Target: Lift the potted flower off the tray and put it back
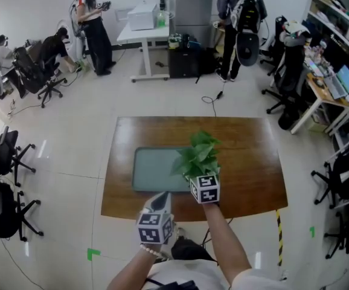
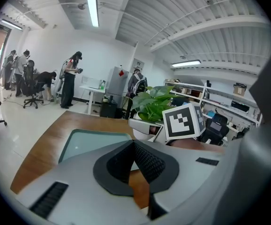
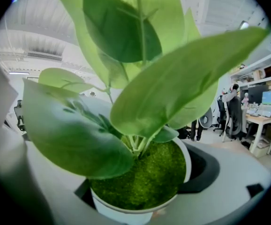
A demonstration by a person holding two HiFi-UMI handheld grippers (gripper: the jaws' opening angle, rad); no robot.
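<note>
Green-leaved potted flower in a white pot is clamped in the right gripper's wide jaws to hold it off the grey tray beneath, left gripper closed, empty.

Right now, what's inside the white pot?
Fuzzy green moss fills the pot, with leafy stems growing from it. Whatever lies under the moss is covered.

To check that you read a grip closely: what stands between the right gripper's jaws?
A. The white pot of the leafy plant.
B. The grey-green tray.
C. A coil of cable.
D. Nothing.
A: the right gripper view shows the white pot with its leafy plant held between the right gripper's jaws.
</note>
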